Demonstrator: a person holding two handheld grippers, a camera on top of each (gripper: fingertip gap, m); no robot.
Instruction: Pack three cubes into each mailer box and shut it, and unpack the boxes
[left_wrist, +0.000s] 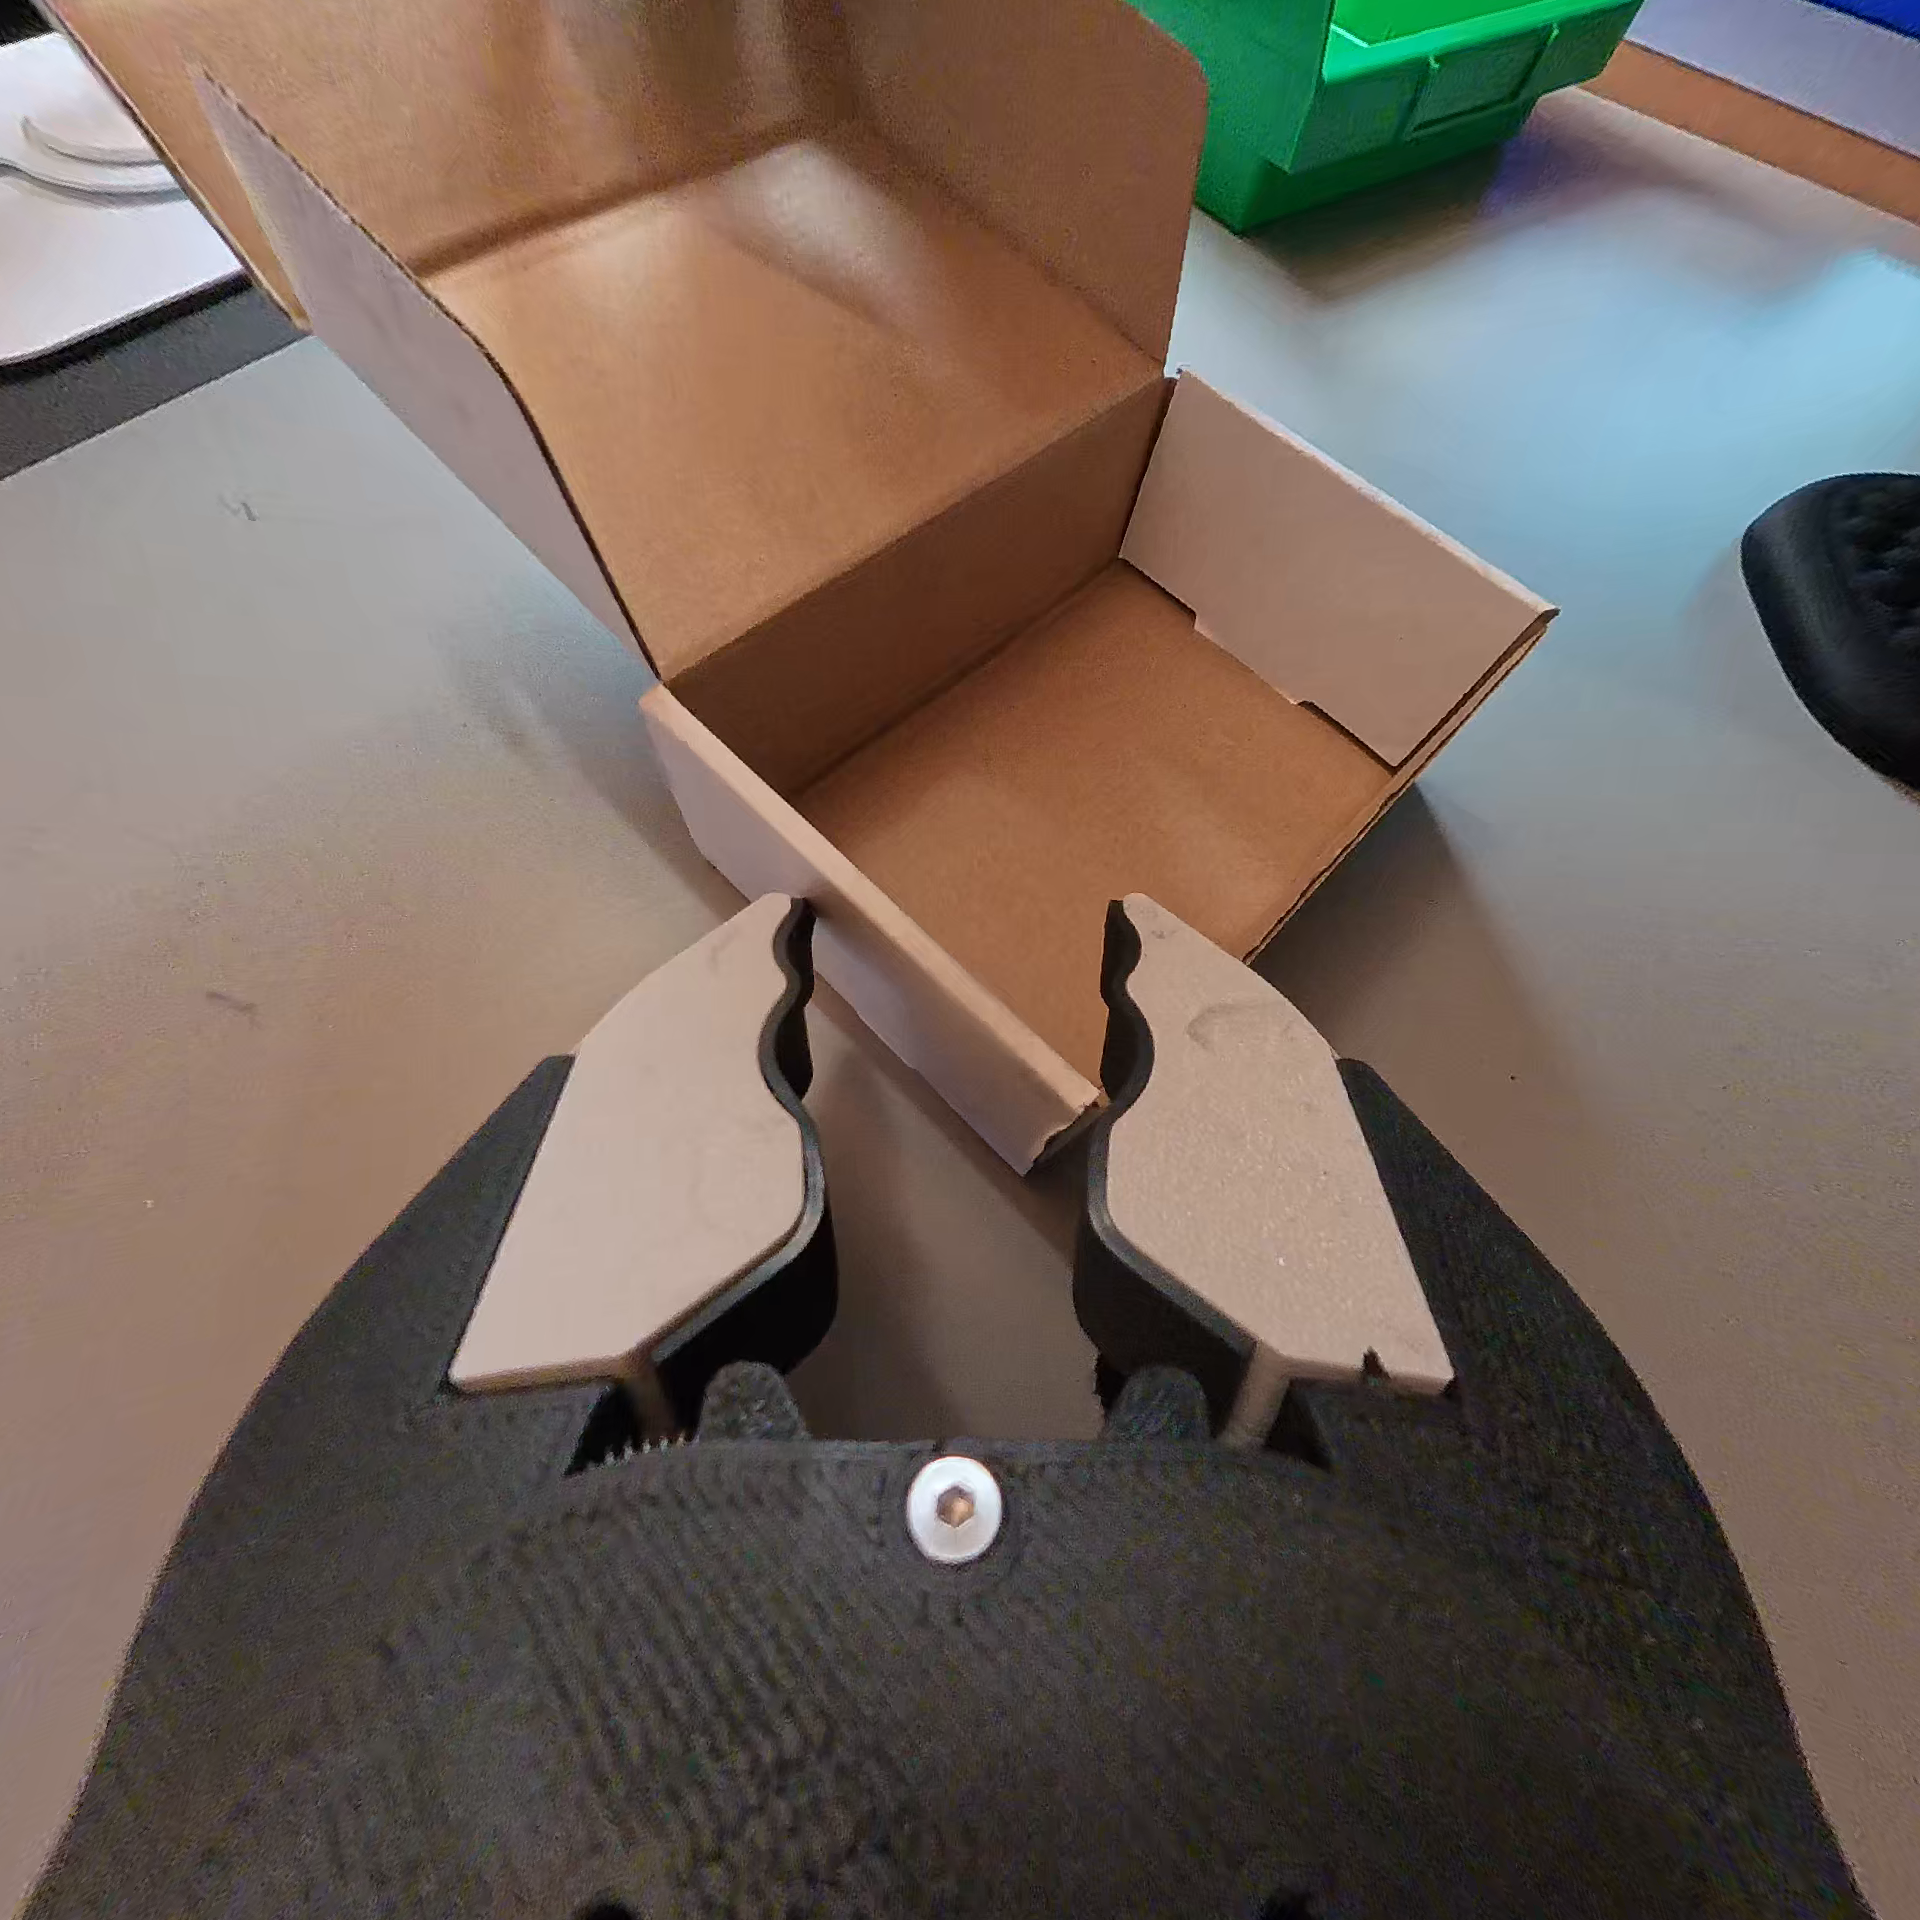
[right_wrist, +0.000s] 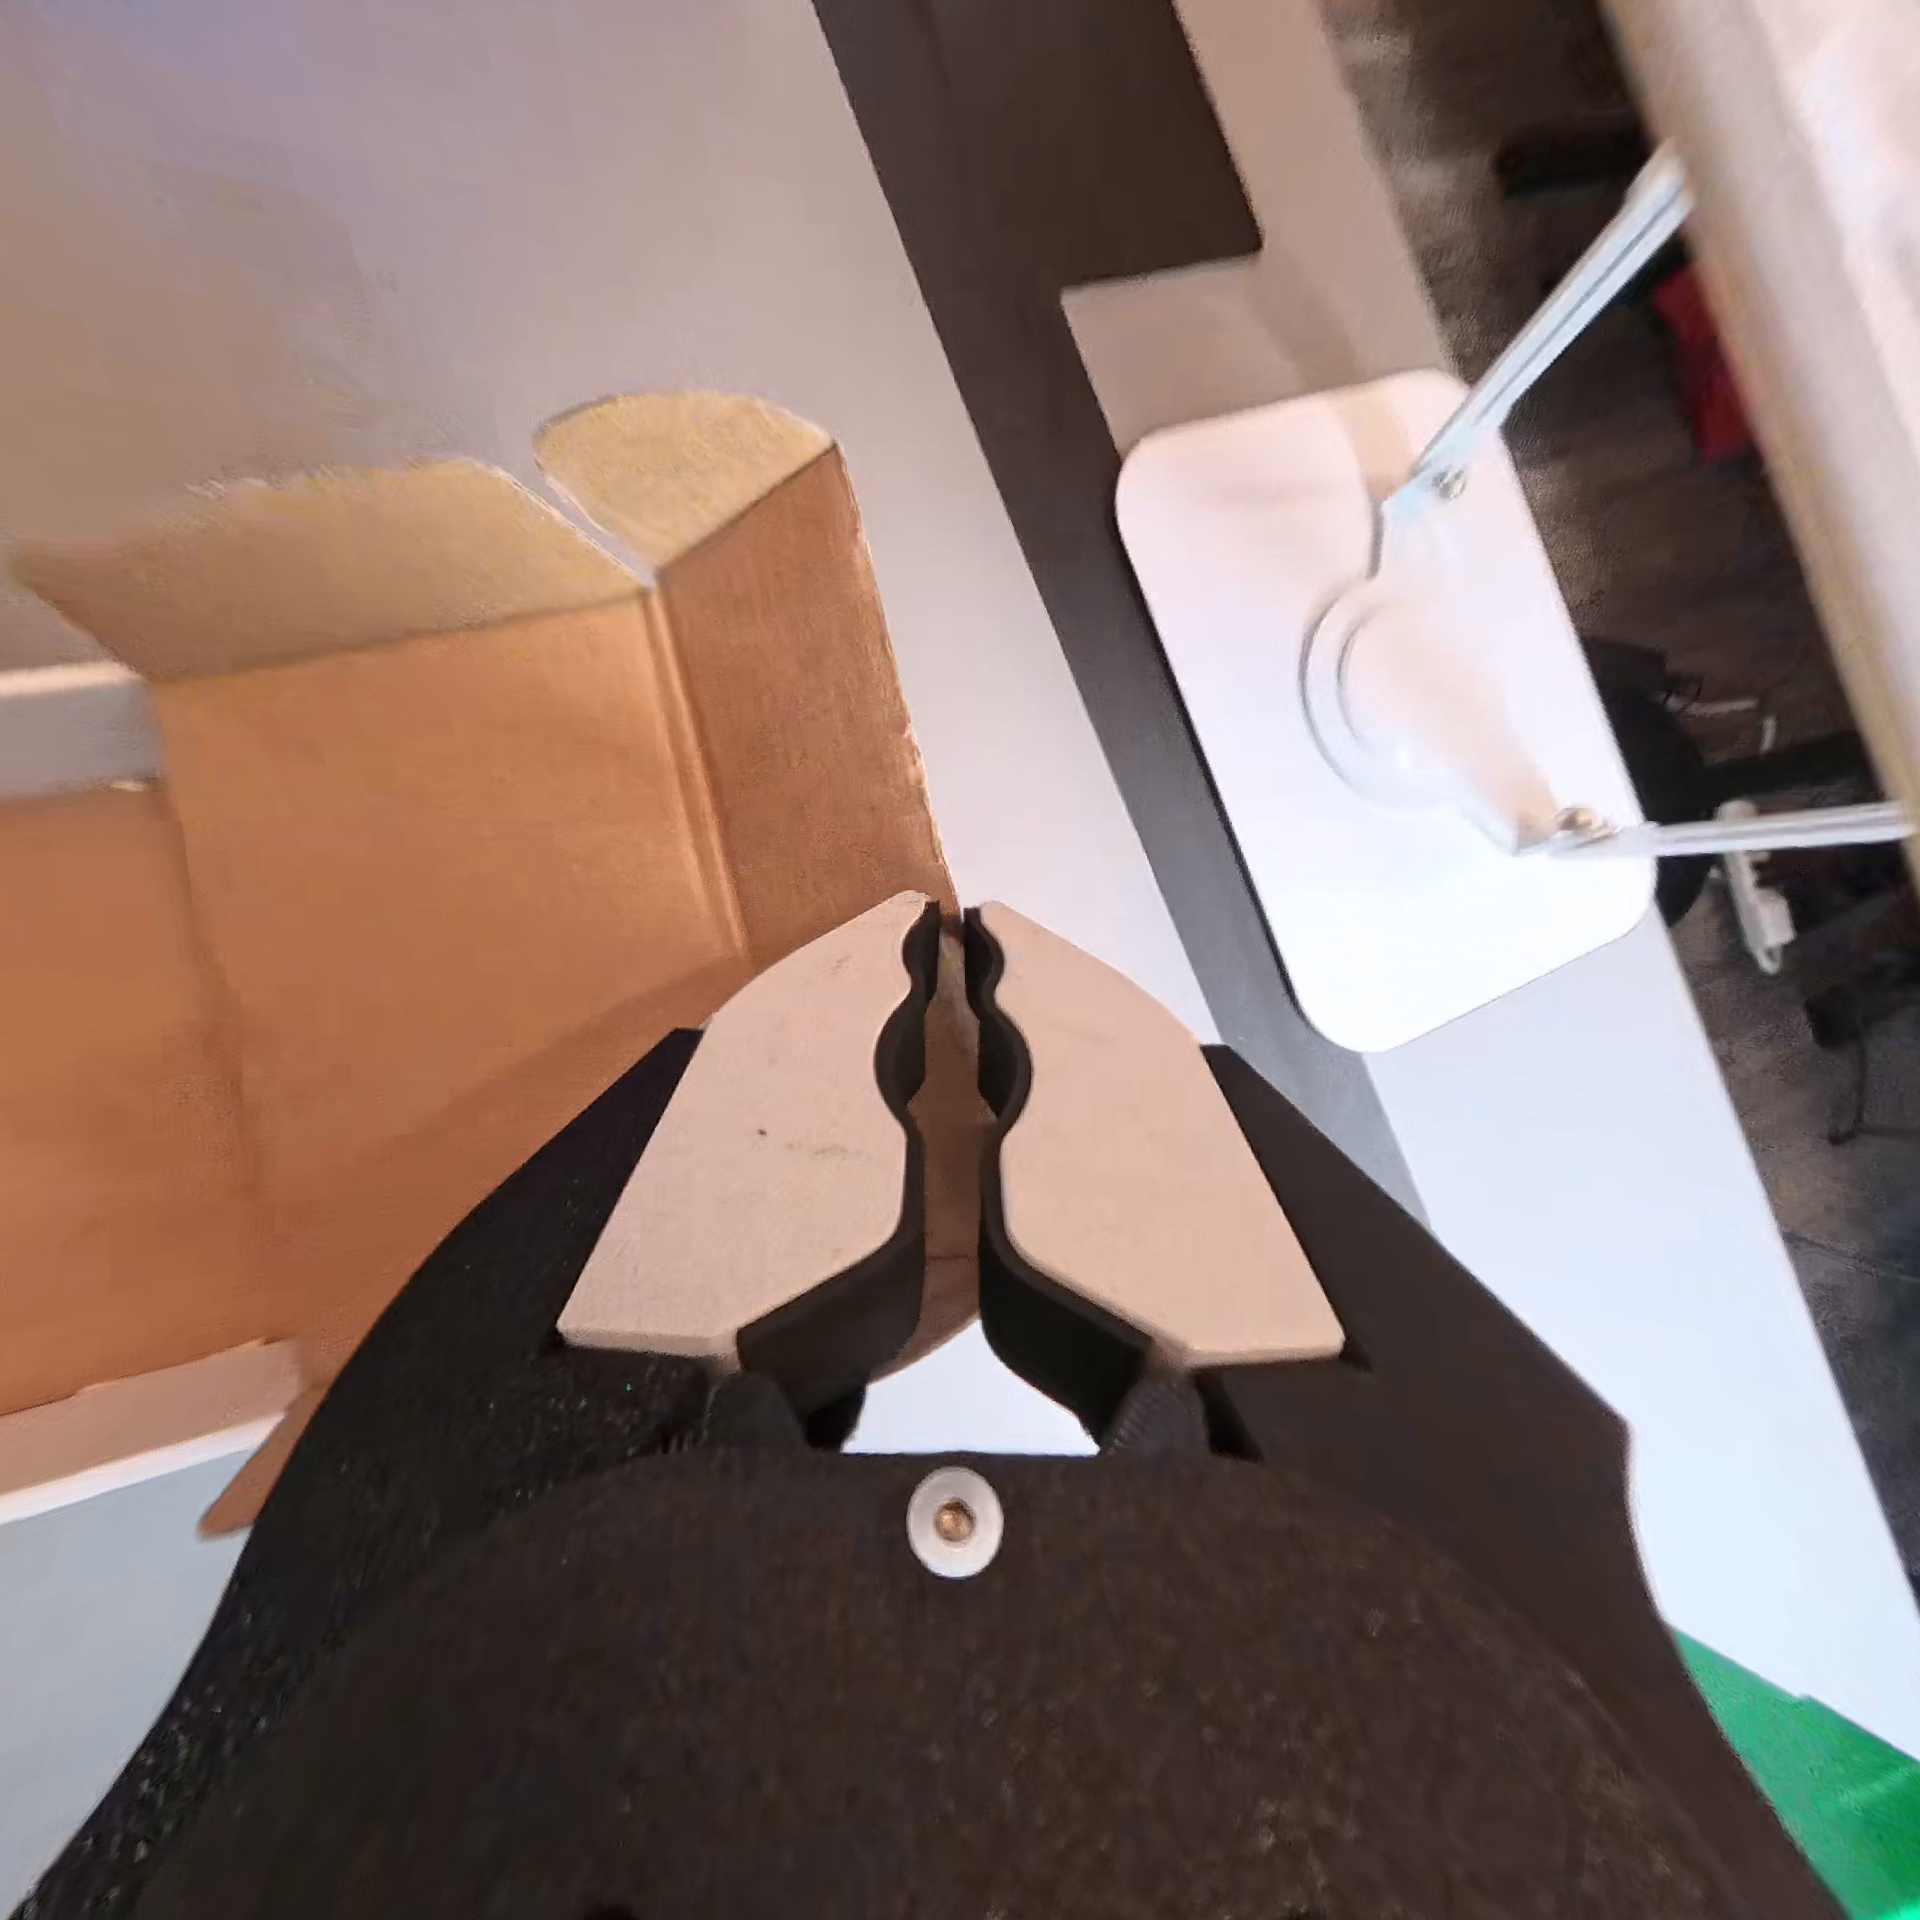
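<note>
An open cardboard mailer box (left_wrist: 1039, 831) stands on the grey table with its lid (left_wrist: 727, 260) raised; I see no cubes inside it. My left gripper (left_wrist: 958, 925) is open, and its fingers straddle the box's front wall (left_wrist: 935, 997) near the front corner. In the right wrist view my right gripper (right_wrist: 951, 925) is shut on the edge of the lid's side flap (right_wrist: 800, 675), which runs between its fingers. The lid's brown inner face (right_wrist: 416, 883) fills the left of that view. No cubes are in view.
A green bin (left_wrist: 1382, 94) stands behind the box on the right and shows at the corner of the right wrist view (right_wrist: 1829, 1797). A black textured object (left_wrist: 1839, 623) lies at the right edge. A white stand base (right_wrist: 1382, 707) sits beyond the table's dark strip. There is about 20 cm between the tips of the two grippers.
</note>
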